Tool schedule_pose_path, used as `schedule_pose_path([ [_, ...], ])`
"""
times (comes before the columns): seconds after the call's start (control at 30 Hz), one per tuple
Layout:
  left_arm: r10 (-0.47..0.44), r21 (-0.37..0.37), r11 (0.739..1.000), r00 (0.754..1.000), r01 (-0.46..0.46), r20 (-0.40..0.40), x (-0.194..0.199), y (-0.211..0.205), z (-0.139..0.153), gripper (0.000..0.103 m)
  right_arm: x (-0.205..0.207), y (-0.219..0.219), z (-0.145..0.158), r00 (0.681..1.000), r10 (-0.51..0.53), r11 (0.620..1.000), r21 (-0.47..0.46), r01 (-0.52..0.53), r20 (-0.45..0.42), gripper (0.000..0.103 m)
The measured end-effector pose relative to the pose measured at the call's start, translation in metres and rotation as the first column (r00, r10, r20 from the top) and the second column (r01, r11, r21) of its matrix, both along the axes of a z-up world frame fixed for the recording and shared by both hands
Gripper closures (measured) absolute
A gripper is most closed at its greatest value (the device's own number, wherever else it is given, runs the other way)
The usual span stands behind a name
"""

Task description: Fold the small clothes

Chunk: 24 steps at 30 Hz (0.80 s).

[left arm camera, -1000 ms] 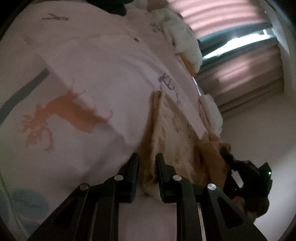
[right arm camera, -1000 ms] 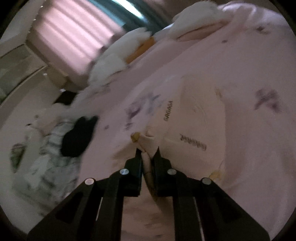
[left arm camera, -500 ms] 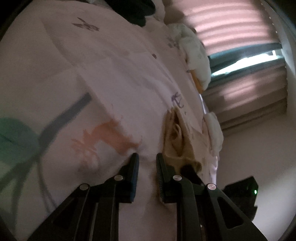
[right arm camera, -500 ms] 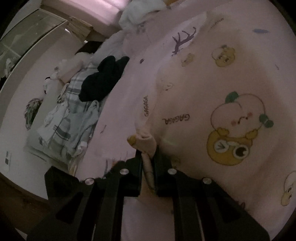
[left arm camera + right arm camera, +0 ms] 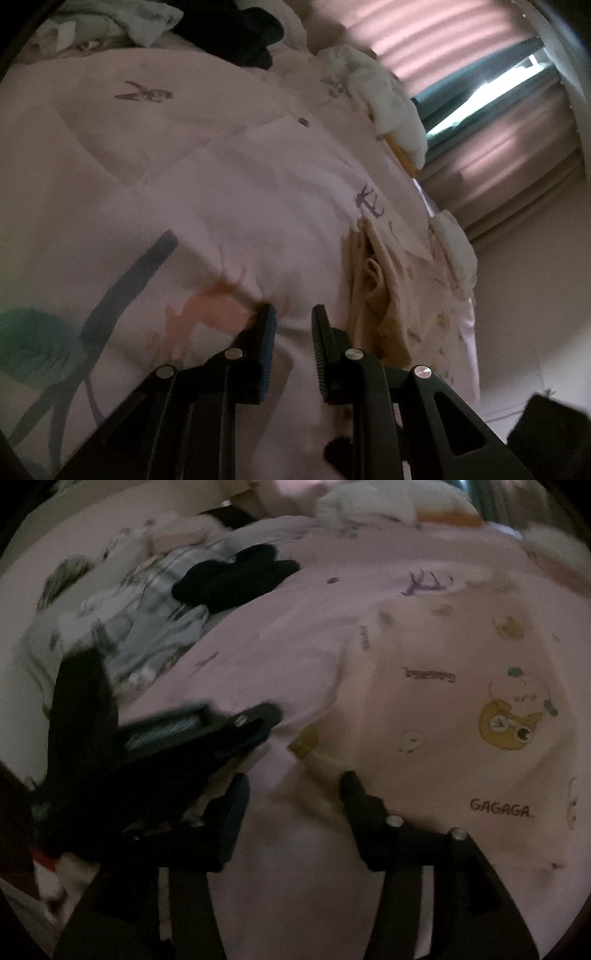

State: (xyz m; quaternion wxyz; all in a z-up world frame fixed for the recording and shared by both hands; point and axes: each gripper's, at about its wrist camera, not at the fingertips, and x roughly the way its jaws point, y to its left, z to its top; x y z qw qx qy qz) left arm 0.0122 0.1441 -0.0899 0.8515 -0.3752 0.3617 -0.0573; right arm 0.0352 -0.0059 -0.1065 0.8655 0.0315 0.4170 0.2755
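I am opening my right gripper (image 5: pixel 291 797), letting the limp printed garment (image 5: pixel 461 709) settle on the bed (image 5: pixel 184 155); my left gripper (image 5: pixel 293 325) is hovering narrowly parted, empty; hems look easiest to pinch

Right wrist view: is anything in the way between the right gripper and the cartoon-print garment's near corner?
Nothing visible. The right gripper, jaws just opened and empty, faces the cartoon-print garment directly; the left gripper sits off to the left, beside the path.
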Motion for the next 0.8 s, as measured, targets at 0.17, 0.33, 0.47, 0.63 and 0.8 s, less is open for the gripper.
schedule_pose_path([
  [0.17,0.001,-0.082,0.997,1.000,-0.001,-0.003,0.001,0.010,-0.007,0.083,0.002,-0.016,-0.006,0.998,0.012,0.998,0.069,-0.007,-0.064,0.049],
  [0.33,-0.012,-0.129,0.992,1.000,0.010,-0.013,0.004,0.015,-0.008,0.083,-0.007,-0.021,-0.005,0.994,0.039,0.995,0.094,-0.030,-0.098,0.050],
  [0.47,-0.053,-0.130,0.990,0.999,0.053,0.008,0.005,0.013,-0.004,0.072,-0.003,-0.040,0.001,0.987,-0.011,0.991,0.126,0.032,-0.158,0.051],
  [0.63,-0.067,-0.041,0.997,0.997,0.068,0.037,0.004,-0.003,0.007,0.058,-0.003,-0.063,0.008,0.981,-0.077,0.981,0.163,0.106,-0.176,0.049],
  [0.8,-0.064,0.070,0.996,0.997,0.062,0.035,0.007,-0.019,0.010,0.054,-0.008,-0.079,0.021,0.982,-0.126,0.979,0.140,0.146,-0.140,0.049],
])
